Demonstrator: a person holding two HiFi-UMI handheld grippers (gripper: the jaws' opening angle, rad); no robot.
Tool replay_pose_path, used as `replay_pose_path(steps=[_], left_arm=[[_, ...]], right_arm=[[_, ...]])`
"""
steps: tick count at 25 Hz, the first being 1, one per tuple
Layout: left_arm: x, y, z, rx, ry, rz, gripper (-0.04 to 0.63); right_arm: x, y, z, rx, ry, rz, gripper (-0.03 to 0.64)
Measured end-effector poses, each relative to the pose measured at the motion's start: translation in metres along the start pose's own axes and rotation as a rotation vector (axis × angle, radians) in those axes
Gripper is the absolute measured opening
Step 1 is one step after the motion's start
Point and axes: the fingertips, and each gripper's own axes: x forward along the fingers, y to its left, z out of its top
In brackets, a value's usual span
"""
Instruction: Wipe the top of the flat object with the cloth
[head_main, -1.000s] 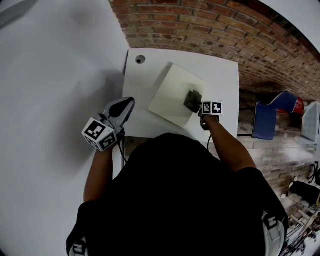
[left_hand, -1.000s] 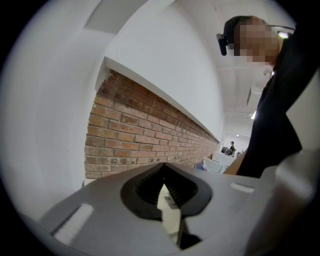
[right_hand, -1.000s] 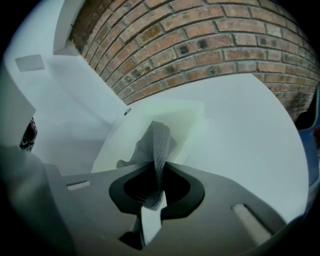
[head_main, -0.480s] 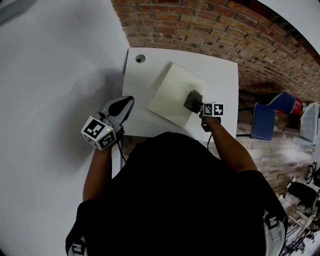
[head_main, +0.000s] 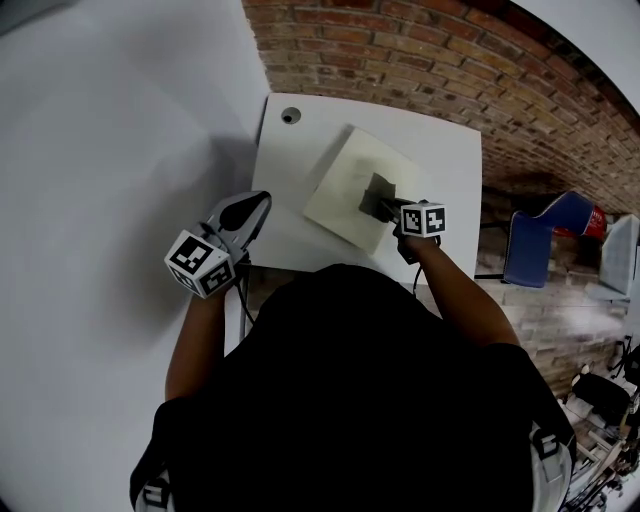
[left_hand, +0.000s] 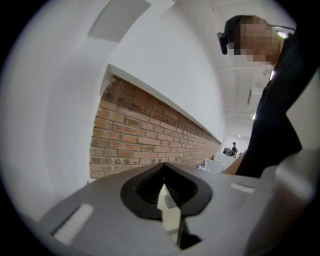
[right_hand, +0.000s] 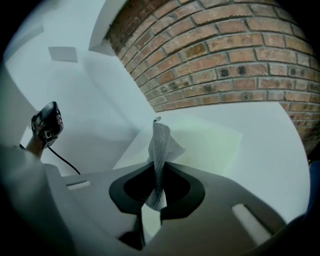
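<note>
On my white square desk (head_main: 445, 150) lies a pale green flat square board (head_main: 340, 180). My right gripper (head_main: 386, 207) pinches a grey mesh cloth (head_main: 377, 190) over the board's middle. My left gripper (head_main: 260, 199) hangs closed and empty at the desk's near-left edge.

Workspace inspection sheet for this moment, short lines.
Surface: white table, grommet hole at far left corner.
Job's things: pale flat board skewed on the table; grey mesh cloth over its near part.
Clutter: nothing seen.
Grippers: right gripper jaws shut on the cloth; left gripper jaws together, empty, by the table's left edge.
Cables: one cable from the left gripper.
Surroundings: brick wall, blue chair.
</note>
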Motion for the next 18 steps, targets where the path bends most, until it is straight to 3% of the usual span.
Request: replay_pose_path(steps=[9,18], left_arm=[[-0.031,-0.001,-0.006,-0.016,-0.002,0.039,0.002],[-0.051,0.002,-0.012,-0.035,0.006,0.065,0.002]], right_arm=[[0.024,0.060,0.009,-0.008,-0.003,0.129,0.021],[0.069,0.117,0.015,0.084,0.014,0.249,0.020]])
